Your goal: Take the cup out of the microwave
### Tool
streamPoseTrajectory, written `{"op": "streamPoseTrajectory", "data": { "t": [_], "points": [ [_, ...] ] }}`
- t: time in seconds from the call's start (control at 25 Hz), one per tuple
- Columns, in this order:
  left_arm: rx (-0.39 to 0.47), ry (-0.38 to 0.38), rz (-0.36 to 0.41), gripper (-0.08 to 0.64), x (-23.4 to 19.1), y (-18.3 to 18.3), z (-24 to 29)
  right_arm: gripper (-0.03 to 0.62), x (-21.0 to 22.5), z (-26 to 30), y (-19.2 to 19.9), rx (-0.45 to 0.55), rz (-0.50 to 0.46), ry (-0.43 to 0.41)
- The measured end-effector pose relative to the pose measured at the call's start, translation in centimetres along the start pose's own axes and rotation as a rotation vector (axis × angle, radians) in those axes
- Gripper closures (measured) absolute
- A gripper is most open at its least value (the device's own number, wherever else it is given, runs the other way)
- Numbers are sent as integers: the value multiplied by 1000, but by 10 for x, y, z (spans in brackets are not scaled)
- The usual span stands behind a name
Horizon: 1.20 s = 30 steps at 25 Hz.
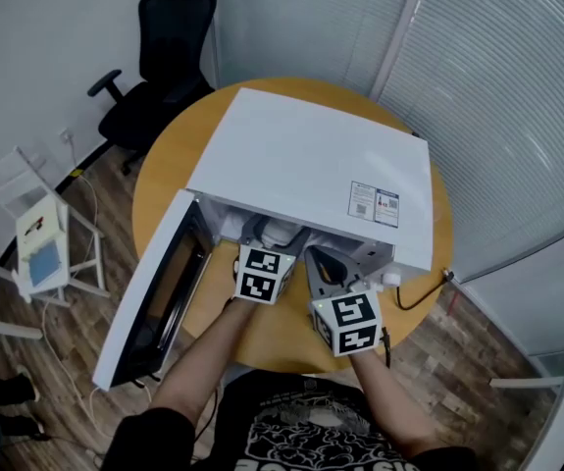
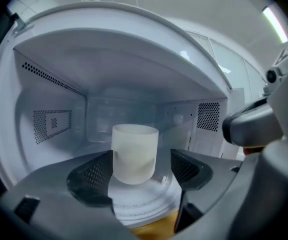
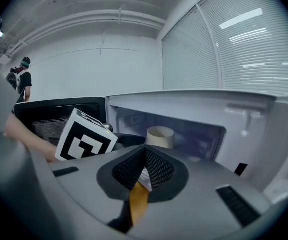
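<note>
Reaching into the open microwave (image 1: 311, 155), we have the left gripper (image 2: 141, 170) at the grasping step. Its jaws stand apart with the white cup (image 2: 135, 153) between them. The left pad lies at or almost at the cup's side, and the right pad shows a clear gap, so nothing is clamped yet. The right gripper (image 3: 145, 159) hangs just outside the opening beside the left one, its jaws closed together on nothing. The cup stands upright on the glass turntable (image 2: 144, 206), towards the front of the cavity.

We judge that the next move is to close the left jaws evenly on the cup's wall. After that comes a slight lift off the turntable and a straight pull back through the opening, clear of the frame and the right gripper.

Only the left gripper view shows how the jaws sit round the cup. In the head view the microwave's top hides all but a sliver of it. That view alone shows the door (image 1: 159, 292) swung wide to the left, the round wooden table (image 1: 164, 165) beneath, and a black office chair (image 1: 159, 67) beyond. The right gripper view shows the cup over its own closed jaws, with the left gripper's marker cube (image 3: 86, 136) beside it. Far off in that view, a person (image 3: 22, 79) stands by the wall.
</note>
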<state>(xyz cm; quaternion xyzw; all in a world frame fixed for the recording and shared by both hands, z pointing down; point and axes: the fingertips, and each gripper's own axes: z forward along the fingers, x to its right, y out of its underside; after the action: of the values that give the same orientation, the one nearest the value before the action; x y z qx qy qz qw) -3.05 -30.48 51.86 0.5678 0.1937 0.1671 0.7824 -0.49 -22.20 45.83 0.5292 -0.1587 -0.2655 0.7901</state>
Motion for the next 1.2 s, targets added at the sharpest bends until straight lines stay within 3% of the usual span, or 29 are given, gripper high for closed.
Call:
{"op": "streamPoseTrajectory", "data": {
  "t": [0.52, 0.96, 1.2],
  "points": [
    [-20, 1, 45, 81, -14, -5, 30, 577, 6, 4, 7, -24, -4, 37],
    [-81, -20, 47, 55, -18, -5, 45, 577, 10, 7, 13, -39, 5, 47],
    [-80, -93, 83, 55, -19, -4, 52, 577, 16, 5, 14, -43, 9, 59]
  ]
}}
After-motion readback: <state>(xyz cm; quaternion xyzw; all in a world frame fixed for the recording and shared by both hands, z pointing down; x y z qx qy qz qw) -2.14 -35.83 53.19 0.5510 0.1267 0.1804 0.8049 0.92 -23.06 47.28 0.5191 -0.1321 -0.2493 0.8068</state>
